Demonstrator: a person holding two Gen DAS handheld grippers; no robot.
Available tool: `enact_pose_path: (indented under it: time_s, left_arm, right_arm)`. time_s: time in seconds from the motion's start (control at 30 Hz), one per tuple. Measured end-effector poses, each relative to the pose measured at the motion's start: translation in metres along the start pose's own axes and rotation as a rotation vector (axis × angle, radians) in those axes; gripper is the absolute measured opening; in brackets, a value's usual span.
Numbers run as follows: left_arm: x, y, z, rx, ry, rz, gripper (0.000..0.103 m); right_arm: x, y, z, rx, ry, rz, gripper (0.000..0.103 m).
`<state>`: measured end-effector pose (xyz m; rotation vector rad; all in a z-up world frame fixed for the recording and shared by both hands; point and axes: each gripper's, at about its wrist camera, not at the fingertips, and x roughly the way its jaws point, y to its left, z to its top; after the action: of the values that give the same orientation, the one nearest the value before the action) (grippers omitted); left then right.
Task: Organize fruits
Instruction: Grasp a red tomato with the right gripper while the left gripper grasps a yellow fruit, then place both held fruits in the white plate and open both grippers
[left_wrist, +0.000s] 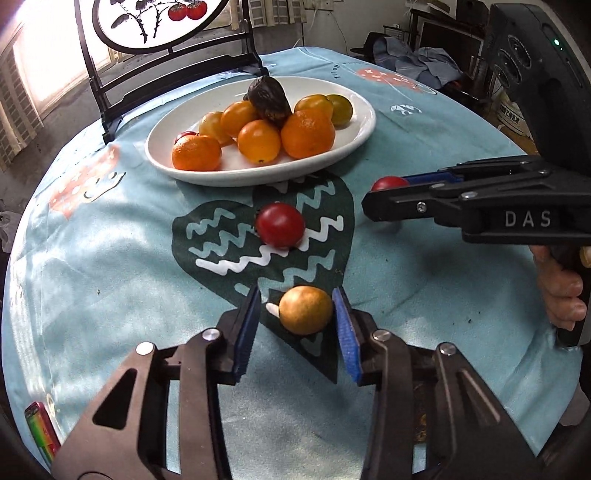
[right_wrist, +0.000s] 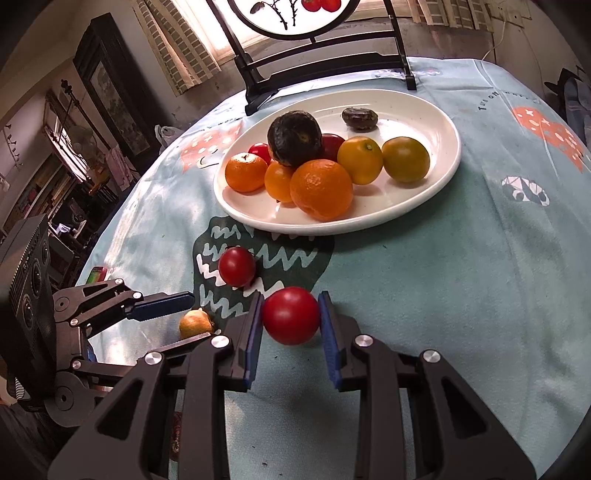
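A golden-brown round fruit (left_wrist: 306, 310) lies on the blue tablecloth between the blue pads of my left gripper (left_wrist: 297, 295). The right pad is at its side and a gap shows at the left pad, so the jaws stand open around it. Seen from the right wrist, the same fruit (right_wrist: 195, 323) sits between that gripper's fingers (right_wrist: 201, 315). My right gripper (right_wrist: 291, 295) is shut on a red tomato (right_wrist: 290, 315), both pads pressing it. A second red tomato (left_wrist: 280, 224) rests loose on the cloth before the white oval plate (left_wrist: 258, 177), which is piled with oranges, yellow tomatoes and a dark fruit.
A black stand with a round painted panel (right_wrist: 325, 62) rises behind the plate. A small red-and-green object (left_wrist: 40, 424) lies at the table's near left edge. A hand (left_wrist: 561, 291) holds the right gripper at the right. The round table's edge curves close on both sides.
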<state>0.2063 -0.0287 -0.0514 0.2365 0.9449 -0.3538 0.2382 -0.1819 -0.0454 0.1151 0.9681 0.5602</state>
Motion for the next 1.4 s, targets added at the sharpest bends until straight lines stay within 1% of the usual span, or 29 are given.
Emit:
enact_pose_path:
  time_s: [0.13, 0.3, 0.47, 0.67, 0.73, 0.83, 0.9, 1.0, 1.07, 1.13, 1.23, 1.33, 1.4]
  left_arm:
    - [0.001, -0.002, -0.003, 0.015, 0.012, -0.004, 0.041]
    - [0.001, -0.005, -0.004, 0.017, 0.008, -0.023, 0.033]
    - [0.002, -0.004, -0.003, 0.018, 0.005, -0.022, 0.03]
    - [0.0, 0.0, 0.0, 0.001, -0.004, -0.023, 0.03]
    - [-0.004, 0.004, 0.002, -0.016, -0.026, -0.027, 0.03]
    - [-0.017, 0.014, 0.007, -0.067, -0.108, -0.053, 0.03]
    - [-0.022, 0.024, 0.016, -0.113, -0.16, -0.06, 0.03]
    - [-0.023, 0.038, 0.036, -0.178, -0.211, -0.024, 0.03]
    - [-0.021, 0.045, 0.054, -0.198, -0.238, -0.001, 0.03]
    - [-0.017, 0.054, 0.072, -0.23, -0.267, 0.028, 0.03]
    - [-0.005, 0.068, 0.1, -0.276, -0.281, 0.03, 0.03]
    - [0.013, 0.078, 0.122, -0.296, -0.268, 0.05, 0.03]
    - [0.023, 0.082, 0.13, -0.304, -0.258, 0.063, 0.03]
  right_arm:
    - [0.0, 0.0, 0.0, 0.002, 0.001, -0.003, 0.03]
    - [0.001, 0.0, 0.0, -0.005, 0.002, -0.006, 0.03]
    - [0.001, 0.0, 0.0, -0.007, 0.006, -0.009, 0.03]
    - [0.001, 0.001, 0.0, -0.015, -0.008, 0.0, 0.03]
    - [-0.003, 0.001, 0.001, -0.02, -0.035, 0.012, 0.03]
    - [-0.013, -0.002, 0.006, -0.005, -0.124, 0.038, 0.03]
    - [-0.021, -0.004, 0.012, 0.008, -0.213, 0.021, 0.03]
    - [-0.03, -0.011, 0.024, 0.015, -0.342, -0.034, 0.03]
    - [-0.03, -0.019, 0.035, 0.044, -0.396, -0.058, 0.03]
    - [-0.026, -0.028, 0.046, 0.077, -0.418, -0.074, 0.03]
    - [-0.014, -0.04, 0.062, 0.096, -0.424, -0.098, 0.03]
    - [-0.004, -0.05, 0.075, 0.099, -0.424, -0.108, 0.03]
    - [0.0, -0.054, 0.081, 0.096, -0.426, -0.112, 0.03]
